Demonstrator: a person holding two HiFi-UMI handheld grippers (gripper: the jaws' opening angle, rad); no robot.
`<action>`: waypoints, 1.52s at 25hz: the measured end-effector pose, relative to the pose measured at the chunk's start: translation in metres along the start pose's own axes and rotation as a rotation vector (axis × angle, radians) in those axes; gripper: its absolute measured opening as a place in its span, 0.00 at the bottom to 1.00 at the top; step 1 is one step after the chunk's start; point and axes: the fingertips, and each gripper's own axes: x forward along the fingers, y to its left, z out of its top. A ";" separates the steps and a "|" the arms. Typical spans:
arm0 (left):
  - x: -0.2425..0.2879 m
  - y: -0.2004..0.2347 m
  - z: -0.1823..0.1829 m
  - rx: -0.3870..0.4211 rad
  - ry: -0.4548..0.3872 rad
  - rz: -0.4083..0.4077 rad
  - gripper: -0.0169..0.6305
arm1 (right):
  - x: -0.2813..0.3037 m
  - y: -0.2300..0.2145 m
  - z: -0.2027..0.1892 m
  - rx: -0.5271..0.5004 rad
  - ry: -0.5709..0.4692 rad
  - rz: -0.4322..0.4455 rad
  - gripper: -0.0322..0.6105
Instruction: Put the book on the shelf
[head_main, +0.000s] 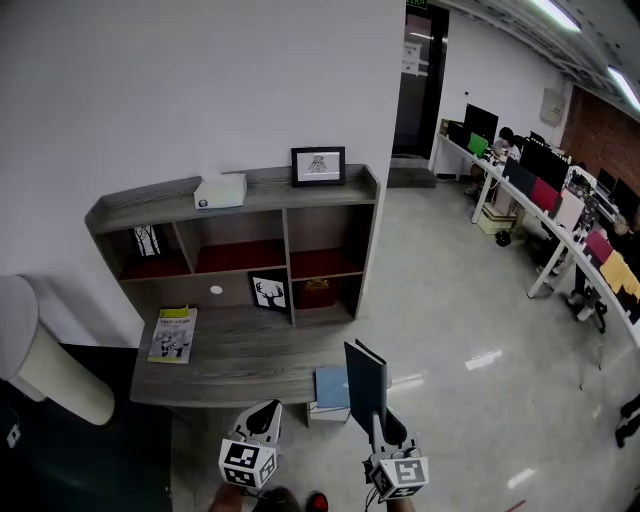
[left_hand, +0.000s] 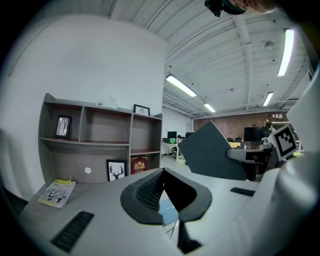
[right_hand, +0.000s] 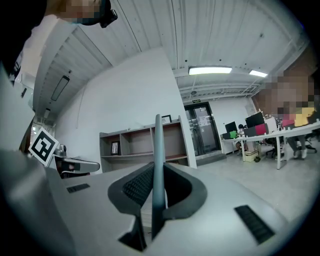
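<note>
A thin dark book (head_main: 365, 385) stands upright on edge in my right gripper (head_main: 380, 425), which is shut on its lower edge. In the right gripper view the book (right_hand: 158, 160) rises between the jaws of that gripper (right_hand: 157, 175), edge-on. The grey wooden shelf (head_main: 285, 195) stands against the white wall ahead, beyond the book, and shows as the shelf (right_hand: 145, 132) in the right gripper view. My left gripper (head_main: 268, 412) hangs to the left of the book with its jaws together and nothing in them. From the left gripper (left_hand: 162, 172) the book (left_hand: 215, 152) appears at the right.
On the shelf top sit a framed picture (head_main: 318, 165) and a white box (head_main: 220, 190). The compartments hold a small frame (head_main: 147, 240), a deer picture (head_main: 268, 292) and a red box (head_main: 318, 292). A yellow magazine (head_main: 173, 333) lies on the lower ledge; a blue book (head_main: 330, 387) lies at its front edge. Office desks (head_main: 560, 220) line the right.
</note>
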 end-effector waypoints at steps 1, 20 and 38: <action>0.001 -0.002 0.000 0.000 0.000 0.001 0.04 | 0.000 -0.002 0.001 -0.002 -0.003 0.003 0.16; 0.125 0.043 0.041 0.001 -0.024 -0.014 0.04 | 0.115 -0.036 0.027 0.020 -0.029 0.040 0.16; 0.246 0.131 0.079 -0.009 -0.044 -0.032 0.04 | 0.269 -0.061 0.053 -0.103 -0.080 0.037 0.16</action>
